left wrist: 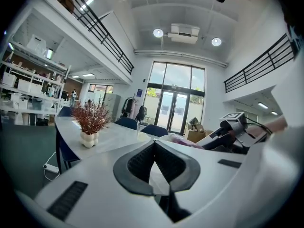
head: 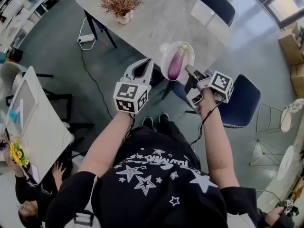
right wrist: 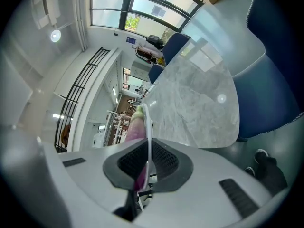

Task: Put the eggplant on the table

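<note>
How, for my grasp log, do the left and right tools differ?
The left tool is shut on nothing; the right tool clamps the rim of the pale round plate carrying the purple eggplant. The left tool sits left of the plate; the right tool, at its right. Both carry marker cubes.

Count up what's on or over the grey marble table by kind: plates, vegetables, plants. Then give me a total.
Translucent white round plate, its rim clamped in the right gripper: 1
Purple eggplant lying on that plate: 1
Reddish dried plant in a white vase: 1
Total: 3
</note>
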